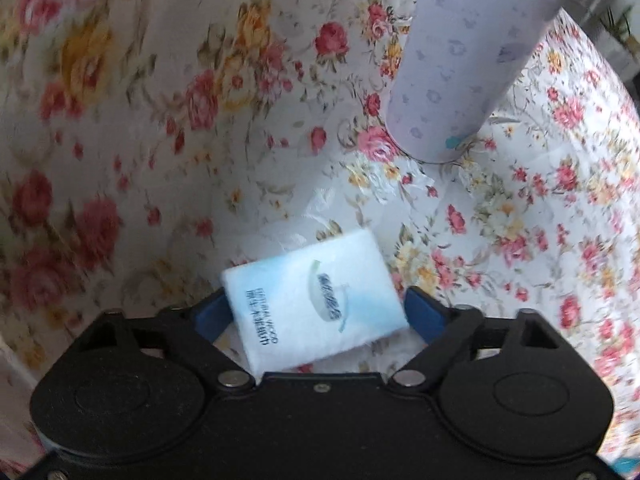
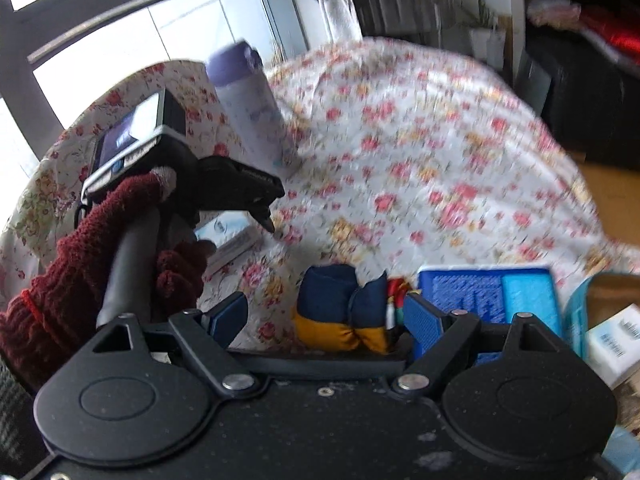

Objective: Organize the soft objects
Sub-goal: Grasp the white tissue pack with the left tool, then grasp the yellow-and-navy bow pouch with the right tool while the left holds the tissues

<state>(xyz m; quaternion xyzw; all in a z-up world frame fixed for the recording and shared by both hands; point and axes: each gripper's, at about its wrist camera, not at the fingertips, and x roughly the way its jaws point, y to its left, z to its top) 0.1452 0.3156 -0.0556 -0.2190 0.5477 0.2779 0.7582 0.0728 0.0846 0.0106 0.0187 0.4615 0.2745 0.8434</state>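
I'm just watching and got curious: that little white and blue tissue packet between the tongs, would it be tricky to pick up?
Probably not. The tissue packet looks small and flat, so likely light. Its wrapper seems glossy film, so the left gripper might slip a little. Being soft paper, it should squash rather than break, and a flat pack won't roll on the floral cloth.

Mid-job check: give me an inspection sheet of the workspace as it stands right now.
Surface: table under a floral cloth, wrinkled.
Job's things: tissue pack lying tilted between the left fingers; blue and yellow cloth bundle between the right fingers; blue sponge beside it.
Clutter: tall lilac bottle standing upright; open box holding more packs at the right edge.
Grippers: left gripper open, fingers either side of the tissue pack, contact unclear; right gripper open, not gripping the bundle. A red-gloved hand holds the left one.
Cables: nothing seen.
Surroundings: window behind, dark furniture at right, potted plants.
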